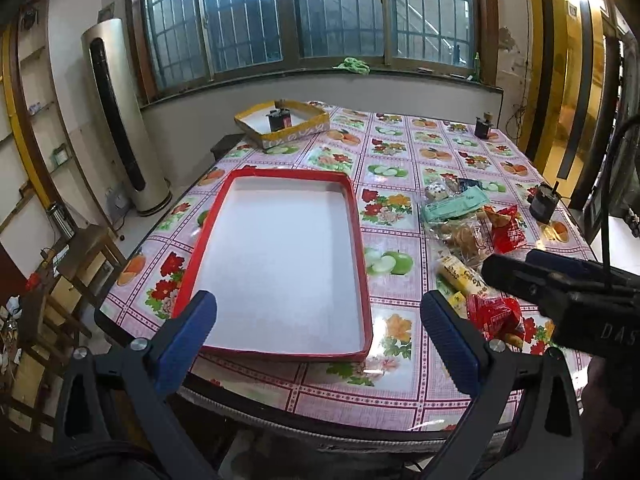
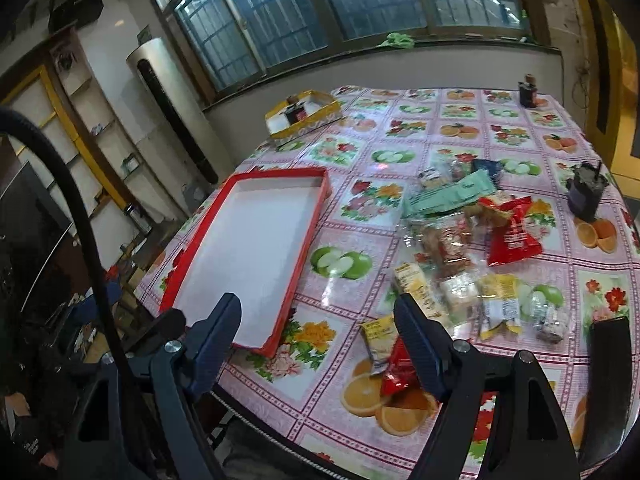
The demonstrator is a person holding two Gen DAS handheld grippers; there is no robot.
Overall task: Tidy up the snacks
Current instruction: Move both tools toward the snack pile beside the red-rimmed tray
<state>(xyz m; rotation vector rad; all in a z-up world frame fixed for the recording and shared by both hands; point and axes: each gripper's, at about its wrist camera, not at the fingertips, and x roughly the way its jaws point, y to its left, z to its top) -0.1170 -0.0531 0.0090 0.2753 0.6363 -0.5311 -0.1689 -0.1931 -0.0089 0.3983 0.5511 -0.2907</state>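
A: Left wrist view: the left tool (image 1: 318,312) hangs low in the frame, its blue-padded fingers (image 1: 188,332) spread wide with nothing between them. The shallow red-rimmed cardboard tray with a white floor (image 1: 358,240) fills the centre, lying flat on the table covered in a fruit-and-flower oilcloth (image 1: 400,152).

B: And the snacks?

A: The heap of wrapped snacks (image 1: 464,220) lies right of the tray, near it. A red foil packet (image 1: 494,316) sits at lower right, just beside the right finger.

B: Right wrist view?

A: The right tool (image 2: 318,320) is spread too, gripping nothing. A small yellow packet (image 2: 378,336) and a red one (image 2: 396,372) lie by its right finger. A yellow cardboard tray (image 2: 316,118) sits near the table's far left corner.
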